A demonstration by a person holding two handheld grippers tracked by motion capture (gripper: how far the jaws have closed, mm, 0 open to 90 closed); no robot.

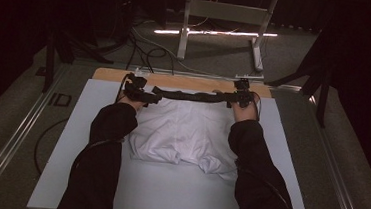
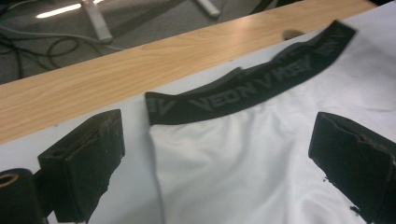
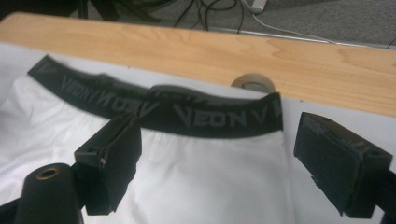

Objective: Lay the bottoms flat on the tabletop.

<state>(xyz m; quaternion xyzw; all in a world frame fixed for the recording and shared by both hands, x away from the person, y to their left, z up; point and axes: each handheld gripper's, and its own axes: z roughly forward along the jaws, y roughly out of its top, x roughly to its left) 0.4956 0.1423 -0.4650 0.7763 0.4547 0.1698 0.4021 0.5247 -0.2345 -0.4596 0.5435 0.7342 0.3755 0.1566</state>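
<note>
Lying flat on the white tabletop [image 1: 176,194], the white garment [image 1: 183,134] is spread with its black waistband [image 1: 189,96] along the far edge. Each waistband corner is flanked — not gripped — by a hand-held gripper: left hand-held gripper [image 1: 135,91] and right hand-held gripper [image 1: 242,98], jaws wide apart, nothing held.

The black waistband [image 3: 159,105] of the white underwear [image 1: 184,132] carries a grey woven brand name, repeated along its length. In the right gripper view the clearest repeat, near the band's right end, reads roughly "VEON", with a large V-shaped mark before it and another after; the last letters may differ. In the left gripper view the same lettering runs upside down along the band. On the floor left of the bench [image 1: 166,193], pale marks look like "ID" [image 1: 59,99].
</note>
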